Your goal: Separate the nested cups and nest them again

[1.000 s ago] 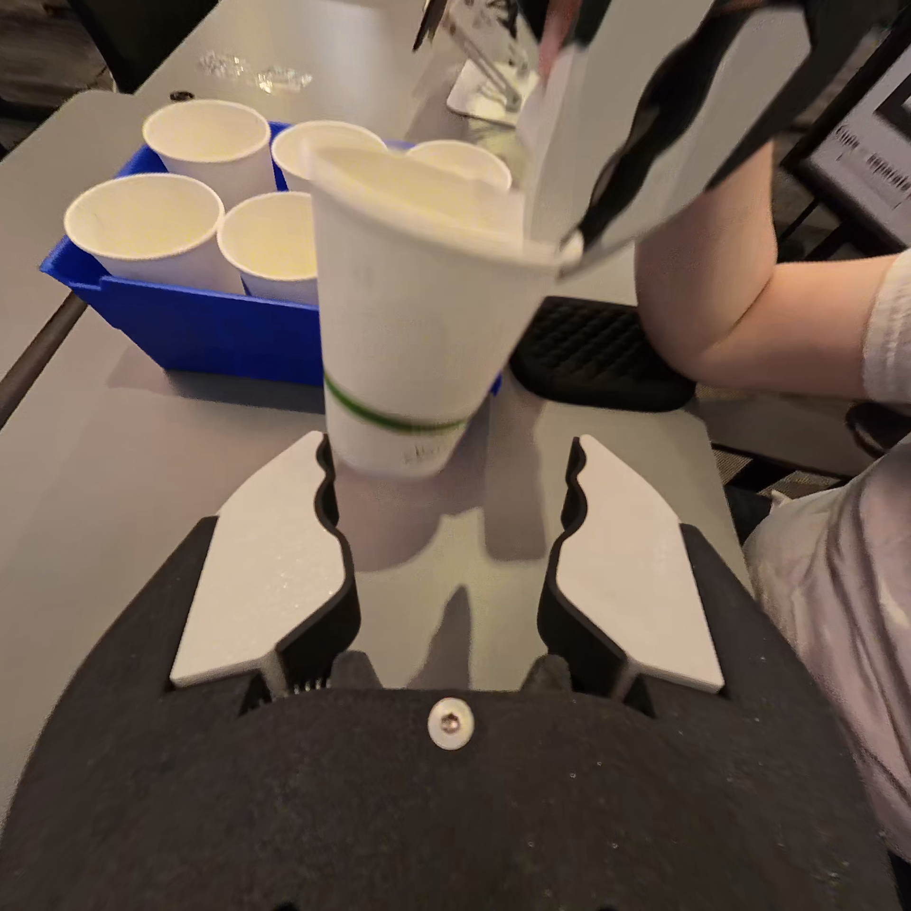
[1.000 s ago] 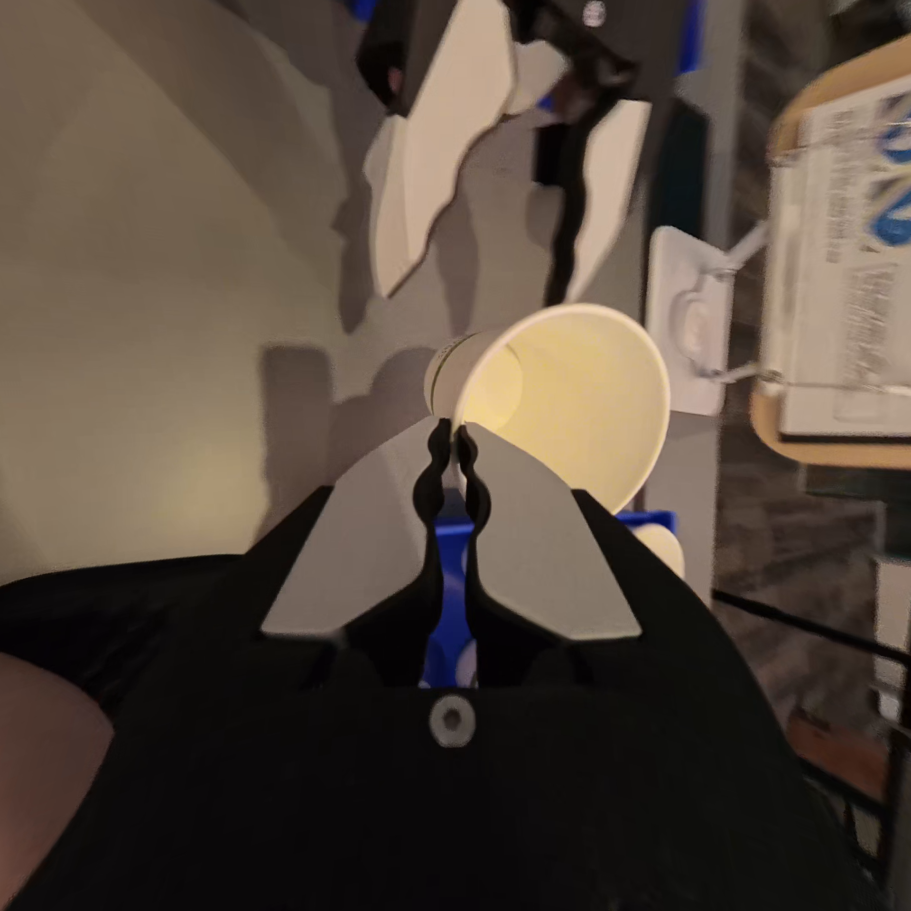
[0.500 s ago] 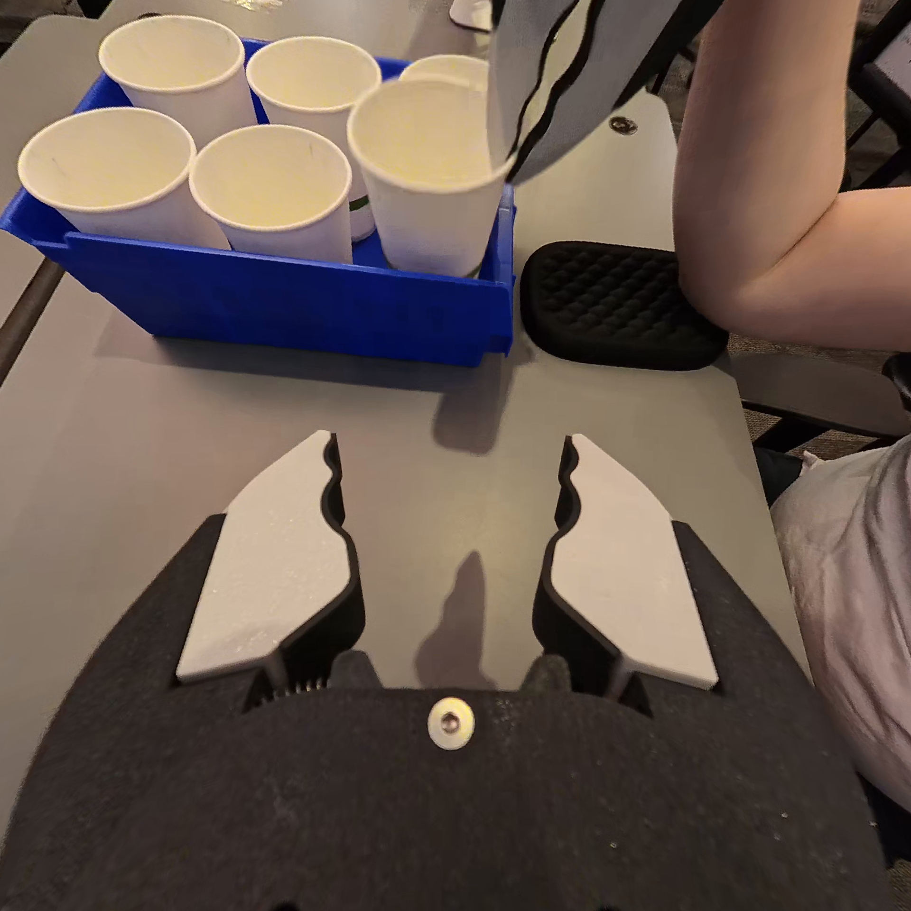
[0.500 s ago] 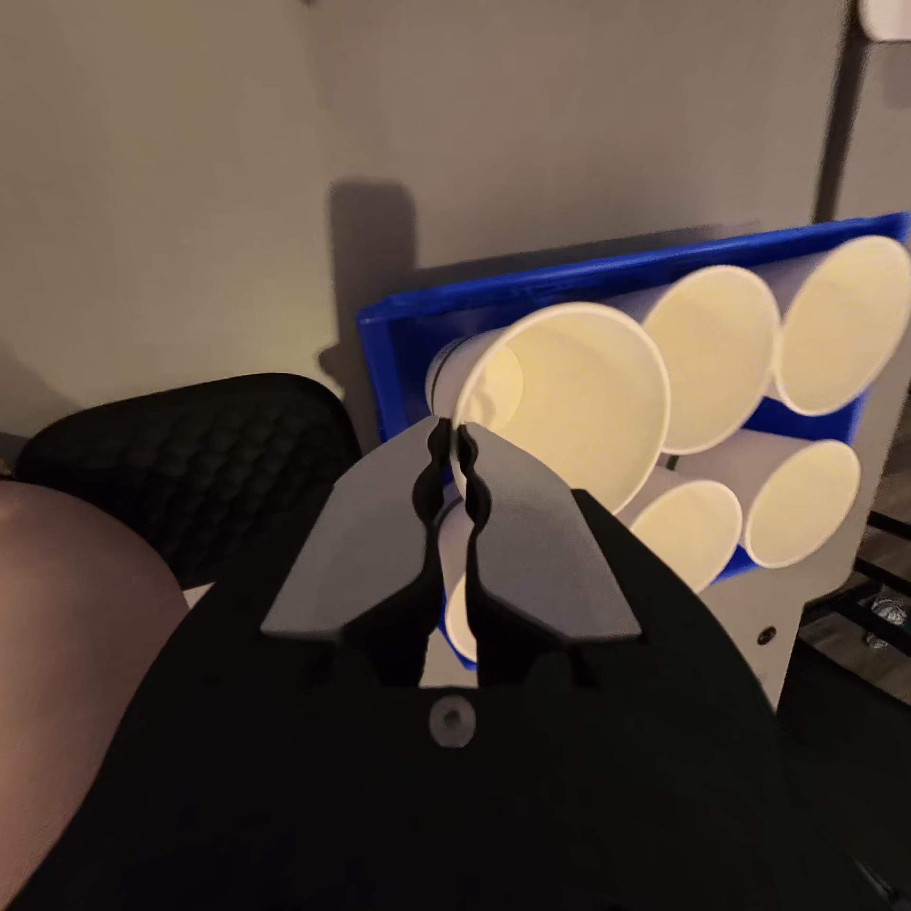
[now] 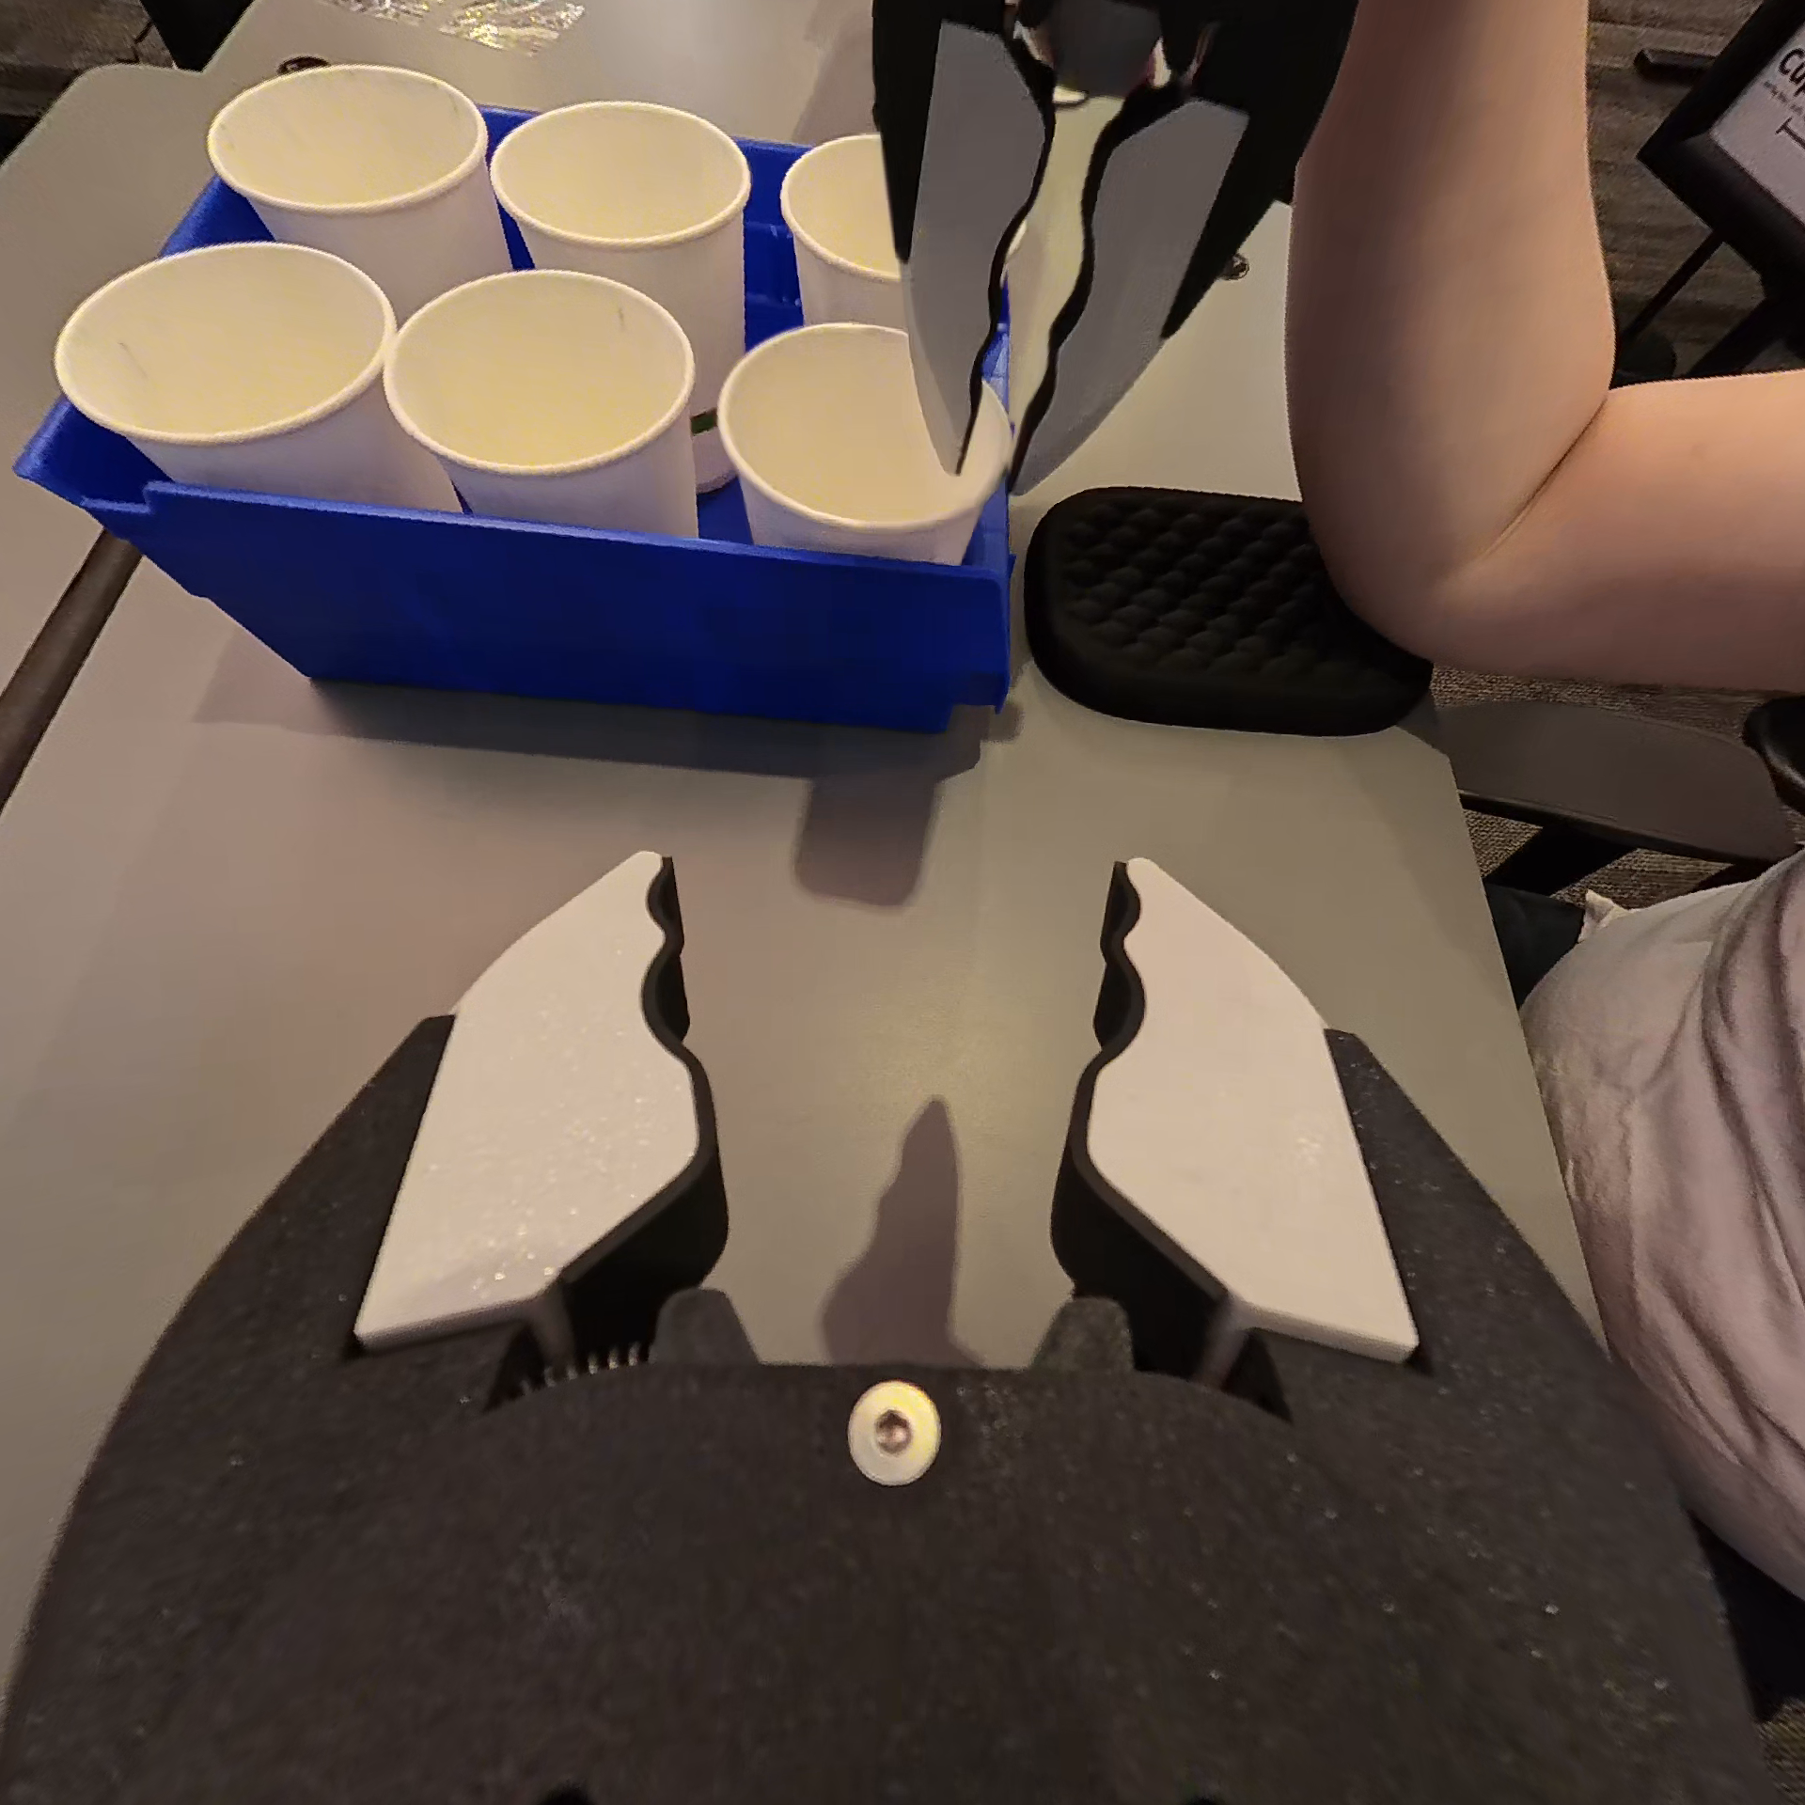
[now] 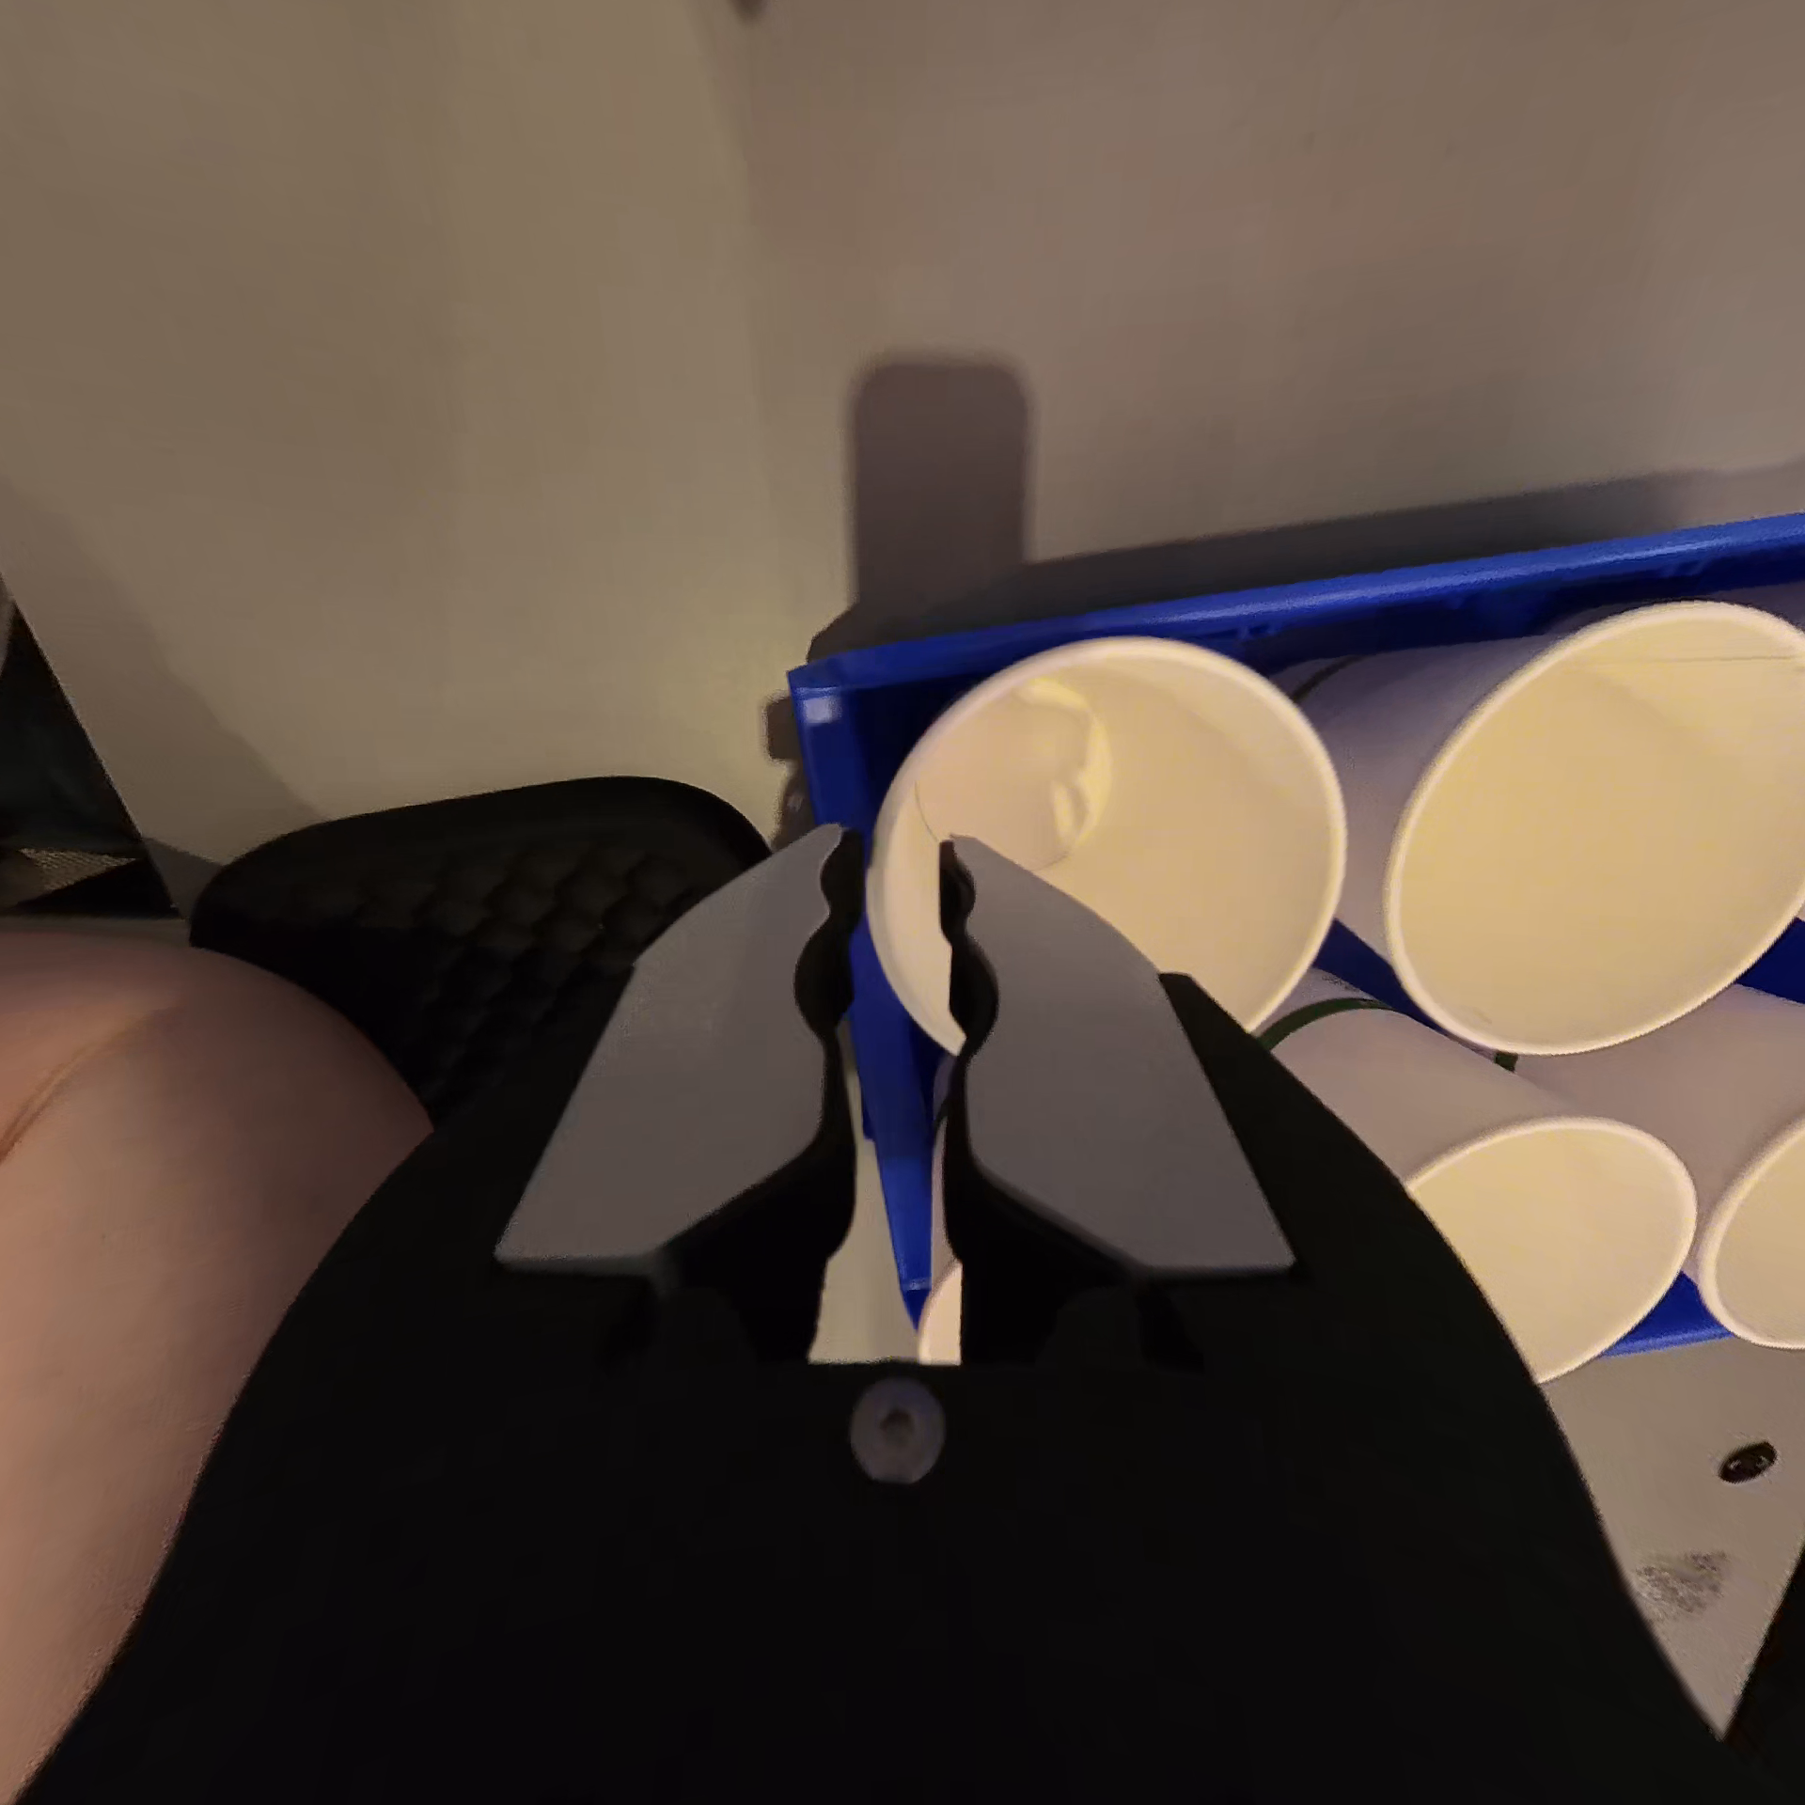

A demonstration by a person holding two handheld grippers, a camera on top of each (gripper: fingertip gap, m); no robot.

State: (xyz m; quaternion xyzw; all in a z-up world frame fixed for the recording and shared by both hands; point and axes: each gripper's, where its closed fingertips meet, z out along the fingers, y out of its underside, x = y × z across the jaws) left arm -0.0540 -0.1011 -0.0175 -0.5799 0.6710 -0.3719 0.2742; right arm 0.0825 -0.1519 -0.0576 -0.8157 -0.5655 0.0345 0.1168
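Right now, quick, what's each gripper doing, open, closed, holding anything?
Left gripper: open, empty, over the grey table.
Right gripper: open a little, straddling the rim of the white cup in the blue bin, not clamped.

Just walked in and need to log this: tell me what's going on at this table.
A person works two handheld grippers over a blue bin of white paper cups. The right gripper sits at the rim of the near corner cup, one finger inside and one outside, jaws parted a little, so the cup looks released in the bin. The left gripper hangs open and empty above the grey table. Six cups stand in the bin beside a black pad.
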